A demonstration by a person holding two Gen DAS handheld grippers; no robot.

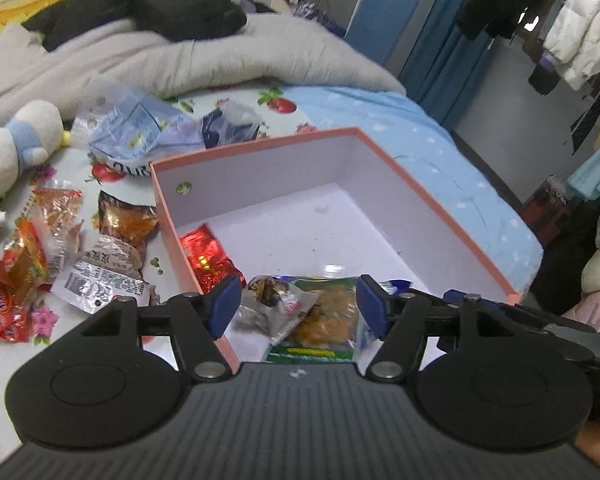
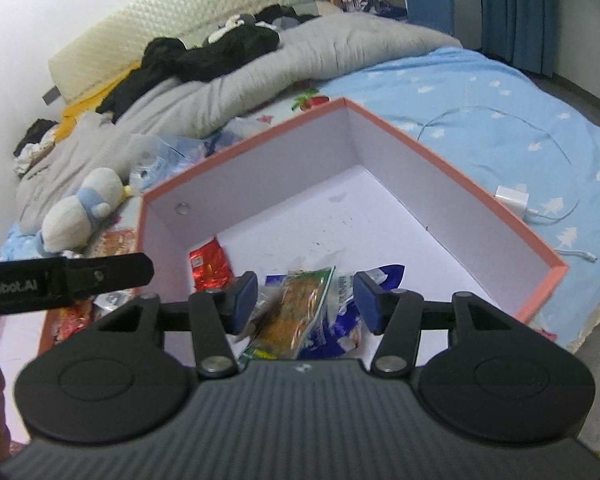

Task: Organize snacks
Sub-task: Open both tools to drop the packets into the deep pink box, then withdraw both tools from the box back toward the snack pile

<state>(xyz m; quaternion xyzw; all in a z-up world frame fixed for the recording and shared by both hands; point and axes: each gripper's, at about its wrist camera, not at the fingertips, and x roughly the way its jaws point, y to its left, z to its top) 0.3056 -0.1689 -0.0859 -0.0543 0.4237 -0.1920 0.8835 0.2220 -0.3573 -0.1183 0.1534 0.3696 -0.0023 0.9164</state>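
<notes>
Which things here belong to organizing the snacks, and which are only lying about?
For the job: pink box; red packet and green packet inside it; loose snack packets on the bed.
Lying about: plush toy; grey blanket; white charger.

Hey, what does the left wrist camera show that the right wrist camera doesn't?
Only the left wrist view shows the loose snack packets lying clearly on the bedsheet beside the box, and hanging clothes. Only the right wrist view shows the white charger on the blue sheet. Both show the pink box, the red packet inside it, and the plush toy.
</notes>
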